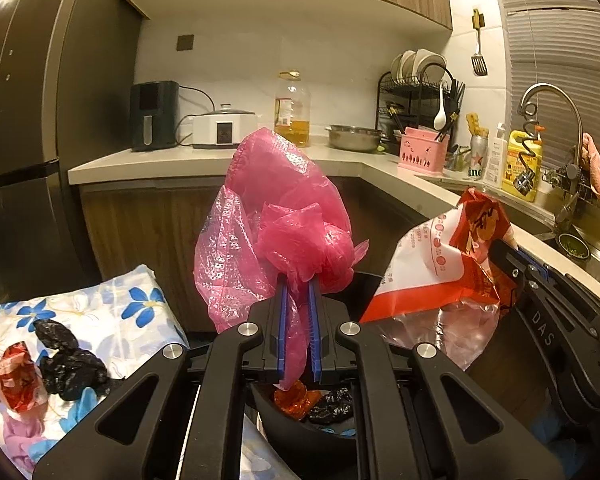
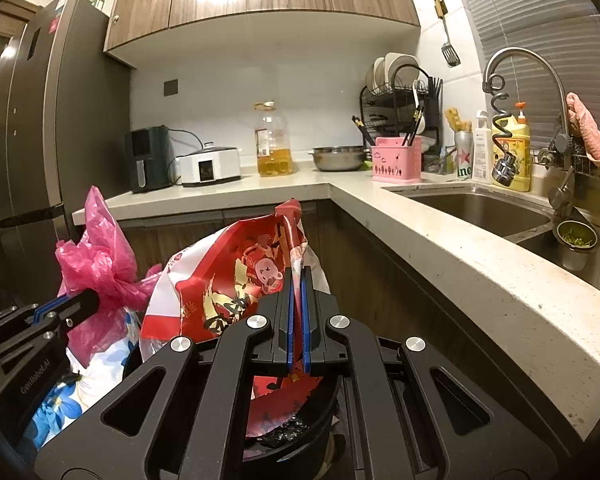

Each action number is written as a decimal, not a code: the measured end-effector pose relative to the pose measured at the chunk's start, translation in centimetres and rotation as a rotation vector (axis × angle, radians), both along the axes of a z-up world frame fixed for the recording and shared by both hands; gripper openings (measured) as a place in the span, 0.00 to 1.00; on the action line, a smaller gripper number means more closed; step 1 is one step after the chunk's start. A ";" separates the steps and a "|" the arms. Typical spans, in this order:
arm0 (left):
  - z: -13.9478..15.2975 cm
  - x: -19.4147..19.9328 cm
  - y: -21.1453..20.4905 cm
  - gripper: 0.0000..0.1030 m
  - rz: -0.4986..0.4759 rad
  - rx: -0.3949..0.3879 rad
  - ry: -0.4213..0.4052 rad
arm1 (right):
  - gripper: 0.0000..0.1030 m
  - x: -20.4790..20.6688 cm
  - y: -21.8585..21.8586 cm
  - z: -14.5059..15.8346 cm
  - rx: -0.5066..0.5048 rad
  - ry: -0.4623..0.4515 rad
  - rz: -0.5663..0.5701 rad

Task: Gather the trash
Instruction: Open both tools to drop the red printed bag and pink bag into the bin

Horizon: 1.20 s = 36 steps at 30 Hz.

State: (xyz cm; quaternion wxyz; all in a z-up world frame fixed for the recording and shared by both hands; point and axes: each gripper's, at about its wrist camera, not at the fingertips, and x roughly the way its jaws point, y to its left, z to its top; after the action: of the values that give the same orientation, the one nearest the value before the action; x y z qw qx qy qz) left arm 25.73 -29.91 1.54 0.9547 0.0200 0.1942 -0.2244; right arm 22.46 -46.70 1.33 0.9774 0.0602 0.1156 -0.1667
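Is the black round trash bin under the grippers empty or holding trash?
Holding trash: black round trash bin contains an orange wrapper.

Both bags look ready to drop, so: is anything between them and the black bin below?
Nothing visible blocks the way. The pink bag and red bag hang above the bin, which holds only some crumpled trash.

The pink bag (image 1: 276, 216) hangs left of the red bag (image 1: 452, 256), both above the bin (image 1: 300, 432).

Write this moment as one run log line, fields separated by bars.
left gripper: shut on pink plastic bag | right gripper: shut on red-and-white bag | both over black bin
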 end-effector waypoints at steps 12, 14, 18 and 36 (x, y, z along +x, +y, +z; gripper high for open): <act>-0.7 0.4 -0.3 0.39 -0.026 0.021 -0.001 | 0.15 0.9 -0.4 -0.4 0.021 0.011 0.026; -0.8 0.5 -0.1 0.41 -0.027 0.022 0.003 | 0.21 0.9 -0.6 -0.5 0.029 0.016 0.030; -0.7 0.4 0.8 0.55 -0.001 0.001 0.008 | 0.32 0.9 -0.7 -0.8 0.041 0.021 0.034; -1.1 -2.6 5.6 0.86 0.178 0.039 0.006 | 0.79 -1.6 1.5 -1.7 0.072 0.040 0.062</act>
State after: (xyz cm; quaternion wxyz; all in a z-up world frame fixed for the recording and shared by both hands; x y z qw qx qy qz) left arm 23.16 -24.32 0.48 0.9697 0.0207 0.2025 -0.1349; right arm 20.86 -45.24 -0.39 0.9768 0.0883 0.1430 -0.1331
